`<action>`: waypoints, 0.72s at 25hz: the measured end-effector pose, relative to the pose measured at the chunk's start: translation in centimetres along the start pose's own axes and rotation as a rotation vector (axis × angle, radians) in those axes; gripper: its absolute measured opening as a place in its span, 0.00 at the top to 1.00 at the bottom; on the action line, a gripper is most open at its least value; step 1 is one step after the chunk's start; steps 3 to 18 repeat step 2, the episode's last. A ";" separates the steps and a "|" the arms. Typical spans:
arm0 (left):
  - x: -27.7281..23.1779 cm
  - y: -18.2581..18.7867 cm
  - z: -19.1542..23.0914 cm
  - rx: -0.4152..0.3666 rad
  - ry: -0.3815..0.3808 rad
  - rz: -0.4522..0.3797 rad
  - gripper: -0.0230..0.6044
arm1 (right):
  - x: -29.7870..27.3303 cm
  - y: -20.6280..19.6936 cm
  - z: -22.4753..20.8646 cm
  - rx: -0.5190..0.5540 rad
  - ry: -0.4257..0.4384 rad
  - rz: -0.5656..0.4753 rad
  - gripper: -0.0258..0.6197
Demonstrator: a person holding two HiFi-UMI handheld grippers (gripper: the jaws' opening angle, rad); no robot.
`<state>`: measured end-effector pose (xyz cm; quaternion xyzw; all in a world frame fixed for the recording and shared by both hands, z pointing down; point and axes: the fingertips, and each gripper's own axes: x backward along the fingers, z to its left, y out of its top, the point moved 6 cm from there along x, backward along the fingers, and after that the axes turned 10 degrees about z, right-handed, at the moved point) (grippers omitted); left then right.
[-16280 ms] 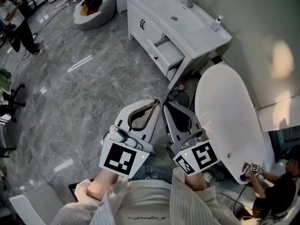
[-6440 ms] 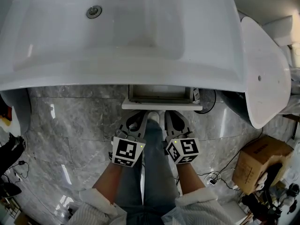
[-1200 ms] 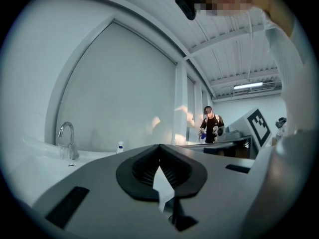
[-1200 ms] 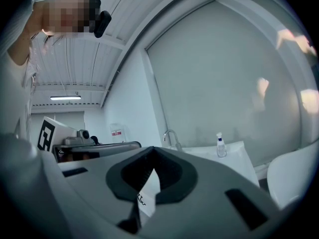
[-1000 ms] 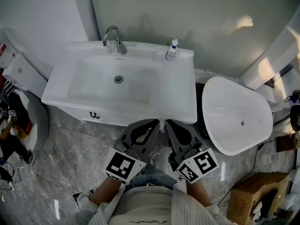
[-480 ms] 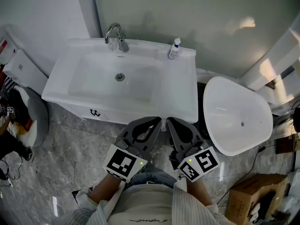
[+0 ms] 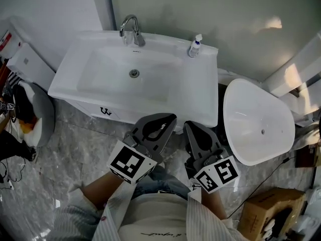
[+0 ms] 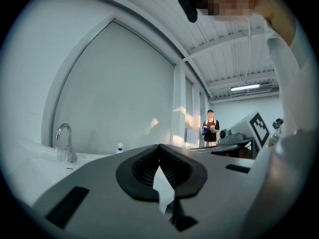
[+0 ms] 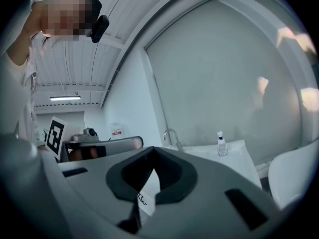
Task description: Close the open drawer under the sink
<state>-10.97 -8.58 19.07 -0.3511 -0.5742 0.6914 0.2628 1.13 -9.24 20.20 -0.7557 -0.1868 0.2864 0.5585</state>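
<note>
Shifted slightly right in head view: sink (image 7: pixel 85 92). Left hand-held gripper (image 7: pixel 170 118) and right hand-held gripper (image 7: pixel 189 126) closed, nothing held. Drawer front unseen; reopening risked if not pushed home.

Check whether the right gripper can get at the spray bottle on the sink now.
Probably yes. The right gripper hangs before the front edge of the sink; the spray bottle stands at its back rim, with nothing standing between. Its jaws are shut and must open first.

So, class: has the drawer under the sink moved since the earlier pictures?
Yes. The drawer went in: before it jutted past the sink rim; now nothing does.
</note>
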 end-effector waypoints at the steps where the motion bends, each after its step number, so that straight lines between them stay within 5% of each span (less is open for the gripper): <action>1: -0.1 0.1 0.2 -0.007 -0.006 -0.004 0.94 | 0.0 0.0 -0.1 0.001 -0.003 -0.003 0.95; 18: -0.2 0.2 0.4 -0.013 -0.012 -0.009 0.94 | 0.0 0.1 -0.2 0.002 -0.006 -0.006 0.95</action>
